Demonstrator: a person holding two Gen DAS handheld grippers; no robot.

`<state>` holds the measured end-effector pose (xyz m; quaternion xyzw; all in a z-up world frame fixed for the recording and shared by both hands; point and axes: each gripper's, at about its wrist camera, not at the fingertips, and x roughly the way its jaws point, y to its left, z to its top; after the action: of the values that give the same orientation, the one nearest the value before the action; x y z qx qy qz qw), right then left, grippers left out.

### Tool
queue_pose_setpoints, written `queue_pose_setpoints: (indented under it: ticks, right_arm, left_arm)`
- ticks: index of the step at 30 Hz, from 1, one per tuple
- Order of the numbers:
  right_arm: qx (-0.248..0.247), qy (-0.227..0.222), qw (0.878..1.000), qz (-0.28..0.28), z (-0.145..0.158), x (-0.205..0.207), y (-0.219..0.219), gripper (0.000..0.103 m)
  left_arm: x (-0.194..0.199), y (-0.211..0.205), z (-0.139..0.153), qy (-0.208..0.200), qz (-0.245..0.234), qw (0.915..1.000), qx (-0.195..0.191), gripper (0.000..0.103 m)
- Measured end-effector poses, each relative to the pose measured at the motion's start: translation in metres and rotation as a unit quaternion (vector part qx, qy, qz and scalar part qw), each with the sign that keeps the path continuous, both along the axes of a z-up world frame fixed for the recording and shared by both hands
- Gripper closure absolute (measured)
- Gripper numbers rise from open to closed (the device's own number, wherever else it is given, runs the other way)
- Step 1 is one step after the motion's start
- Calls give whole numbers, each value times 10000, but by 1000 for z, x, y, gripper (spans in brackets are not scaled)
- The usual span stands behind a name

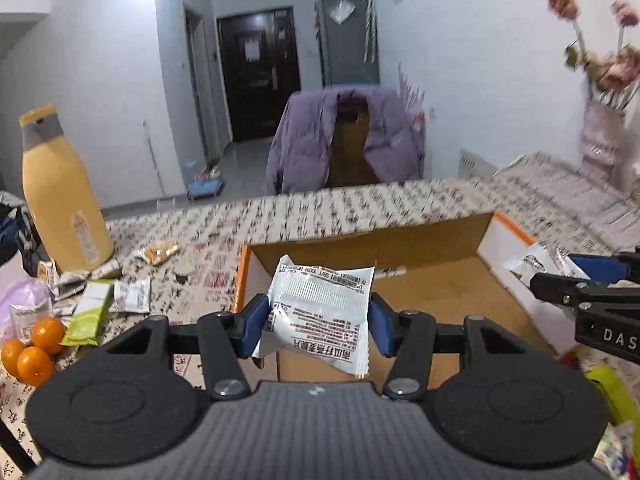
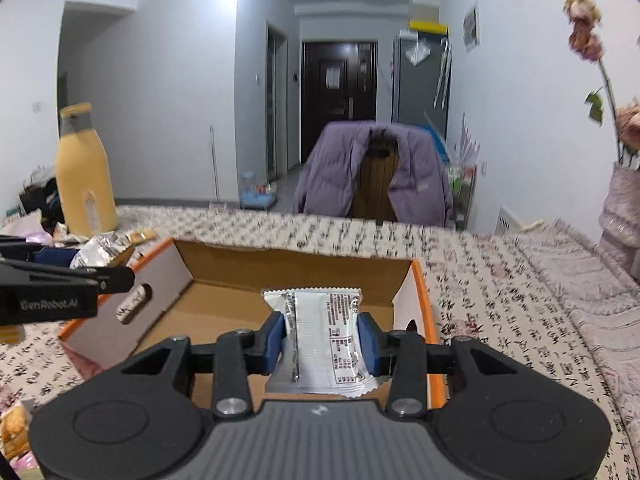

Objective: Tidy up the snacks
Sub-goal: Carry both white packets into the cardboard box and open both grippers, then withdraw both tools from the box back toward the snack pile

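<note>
Bench [image 1: 304, 212]: broad and flat, draped in a pale cloth printed with black script and faded pink flowers; it carries the box and the scattered snacks.
Box [image 1: 404, 236]: open brown cardboard with orange-edged white flaps, sitting mid-bench as the likely collecting place; its floor looks nearly bare, apart from something small and pale by the far wall that I cannot make out.
Bottle [image 1: 60, 196]: tall, smooth, yellow, with a grey collar, upright at the left, clear of the box.
Snack pile [image 1: 100, 292]: crinkled wrappers, a green-and-white packet and three oranges [image 1: 30, 348] lie left of the box, apparently awaiting sorting.
Left gripper [image 1: 318, 316]: its blue pads are closed on a packet, poised at the box's near wall, probably so it can drop inside.
Left packet [image 1: 320, 304]: silvery white foil, crumpled, sawtooth seams, printed back facing the camera.
Right gripper [image 2: 322, 342]: clamped on a second packet, over the near edge of the same box.
Right packet [image 2: 320, 340]: flat glossy foil with a centre seam, held upright by its long edges.
</note>
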<state>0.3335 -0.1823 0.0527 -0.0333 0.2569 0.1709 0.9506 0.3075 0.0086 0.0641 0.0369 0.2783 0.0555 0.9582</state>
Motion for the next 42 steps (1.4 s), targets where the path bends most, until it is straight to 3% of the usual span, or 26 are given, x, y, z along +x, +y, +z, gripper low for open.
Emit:
queue_pose_setpoints:
  ticks: [5,9,11,13,15,18,29,42]
  right_arm:
    - [-138,463,9988,42,-14,30,11,64]
    - [-227,755,9969,53,-29,41,16,58]
    - [-203,800,9966,90,-34,42,15,56]
    - [-144,814,9964,177,-36,41,13,40]
    - [-71,737,9971,160,-33,37,10,13]
    - [25,614,9979,191,-27,29,7,0]
    - [200,342,9992,88,-16,-6,-5,0]
    - [425,-300,9986,98,-4,-96,-21,0]
  left_arm:
    - [28,4,-26,510,191,9985,-46,49]
    - [35,9,-39,663,258,9975,-47,46]
    - [33,12,-41,645,249,9976,-100,35]
    - [29,15,-40,506,223,9983,-195,12]
    - [21,16,-36,326,184,9990,-260,3]
    - [12,16,-29,96,133,9992,-375,0]
    - [-23,15,-14,-226,136,9983,-512,0]
    - [-110,19,-6,-770,150,9935,-822,0]
